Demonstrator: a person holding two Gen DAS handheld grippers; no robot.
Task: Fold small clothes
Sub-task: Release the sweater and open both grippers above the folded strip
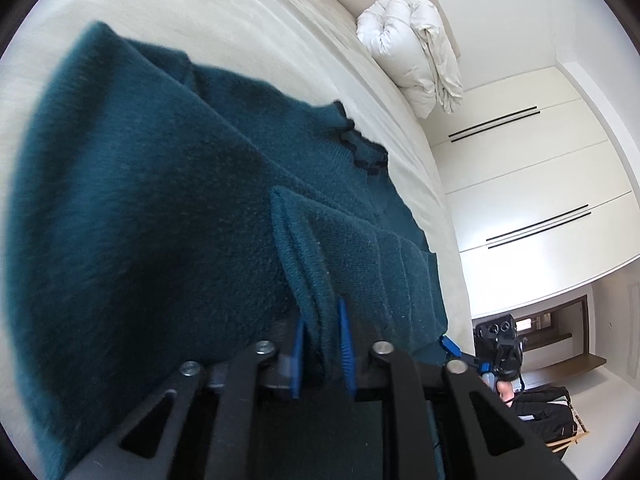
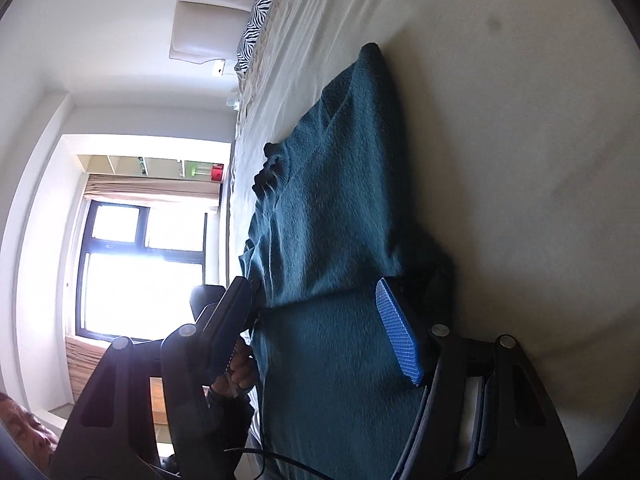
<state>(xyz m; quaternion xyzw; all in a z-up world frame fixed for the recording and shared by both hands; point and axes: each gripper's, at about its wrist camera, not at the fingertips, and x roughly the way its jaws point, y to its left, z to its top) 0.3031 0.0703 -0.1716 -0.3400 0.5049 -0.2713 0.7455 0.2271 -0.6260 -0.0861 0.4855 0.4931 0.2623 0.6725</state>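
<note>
Mid-fold: teal sweater (image 1: 160,208) flat on bed (image 1: 240,20). Left gripper (image 1: 322,350) jaws narrow, folded hem edge between pads, grip loosening. Right gripper (image 2: 320,344) wide open, empty, above the knit. Next: right needs a hem corner to carry fwd.

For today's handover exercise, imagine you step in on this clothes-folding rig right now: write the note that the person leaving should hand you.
Left gripper: narrowly parted, a folded edge of the teal sweater stands between its blue pads; whether they press on it is unclear.
Right gripper: jaws wide open over the sweater's lower part, holding nothing.
Sweater: lies on the cream bed, dark-trimmed collar toward the far end. The white duvet is off to the side.
Done: one side appears folded in over the body.
Left: probably free the left pads, fold the rest, smooth it flat.
</note>
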